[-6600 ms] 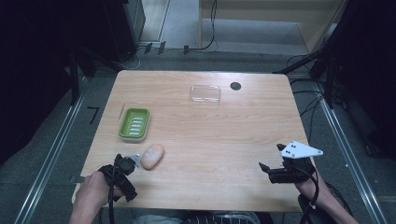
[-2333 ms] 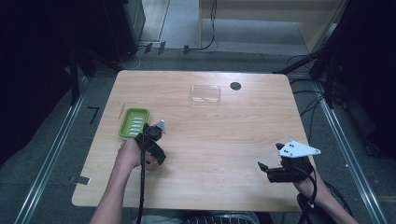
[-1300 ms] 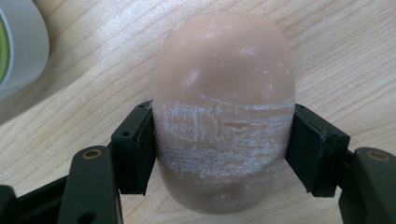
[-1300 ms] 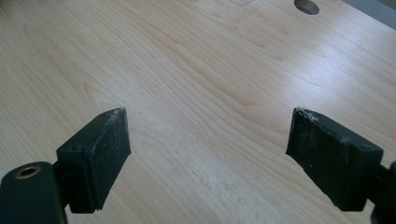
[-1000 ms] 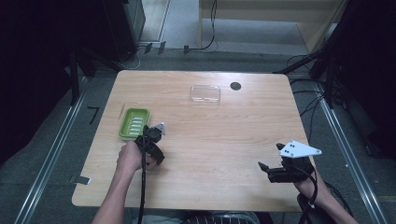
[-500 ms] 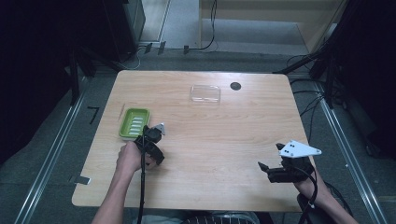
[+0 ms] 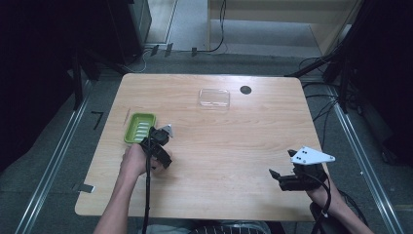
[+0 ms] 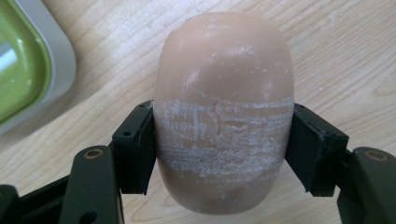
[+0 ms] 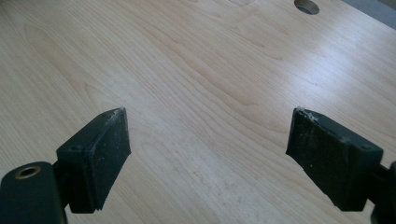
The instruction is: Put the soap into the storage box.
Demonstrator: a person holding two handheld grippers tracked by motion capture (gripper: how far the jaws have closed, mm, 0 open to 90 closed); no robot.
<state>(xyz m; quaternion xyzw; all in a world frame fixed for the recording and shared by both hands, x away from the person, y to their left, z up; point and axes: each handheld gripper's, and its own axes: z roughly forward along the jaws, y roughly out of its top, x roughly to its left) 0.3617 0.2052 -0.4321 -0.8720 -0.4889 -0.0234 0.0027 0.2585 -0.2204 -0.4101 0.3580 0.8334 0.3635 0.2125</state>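
Peach soap bar (image 8: 223,112) is now clamped in the left gripper (image 8: 223,149), carried beside the green dish (image 7: 140,127); right gripper (image 9: 208,154) hangs wide open, empty.

Wooden table (image 7: 253,141): green tray (image 7: 140,127), clear lid (image 7: 214,97).

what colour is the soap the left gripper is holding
Pale peach-tan, with a band of whitish scuff marks across the soap; the left gripper view shows it best.

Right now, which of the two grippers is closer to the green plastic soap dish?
Left. The left gripper, clamped on the tan oval soap bar, sits right beside the green plastic soap dish; the right gripper rests far across the table, near its front right corner.
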